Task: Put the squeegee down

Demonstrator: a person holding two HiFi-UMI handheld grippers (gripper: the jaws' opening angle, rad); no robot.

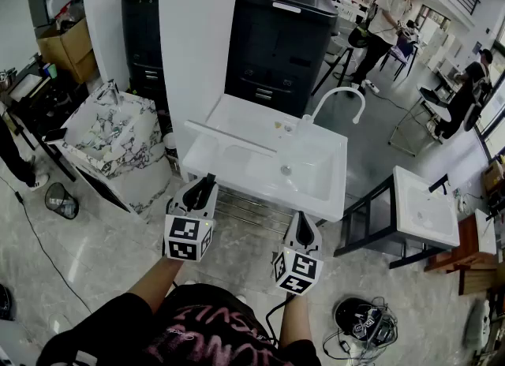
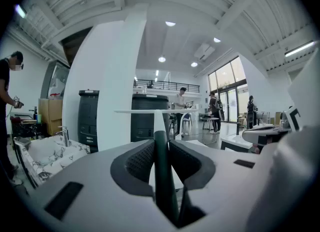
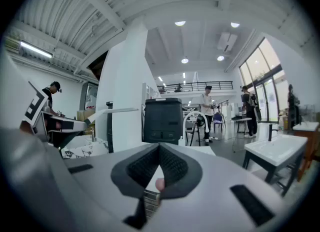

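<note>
The squeegee [image 1: 233,140] has a long white blade and a dark green handle [image 2: 161,168]. My left gripper [image 1: 207,185] is shut on that handle and holds the blade level above the left part of the white sink [image 1: 331,199]. In the left gripper view the handle stands upright between the pads [image 2: 137,163], and the blade [image 2: 150,111] crosses the view above my left gripper [image 2: 161,143]. My right gripper [image 1: 303,226] hovers in front of the sink's near edge, shut and empty. Its jaws meet in the right gripper view [image 3: 159,148], where the blade [image 3: 112,110] shows at left.
A curved white faucet [image 1: 339,96] rises at the sink's back right. A marble-patterned sink [image 1: 110,132] stands to the left, a white pillar [image 1: 197,41] and black cabinet [image 1: 276,41] behind, and another white sink [image 1: 426,207] to the right. A helmet with cables [image 1: 363,321] lies on the floor. People stand far back.
</note>
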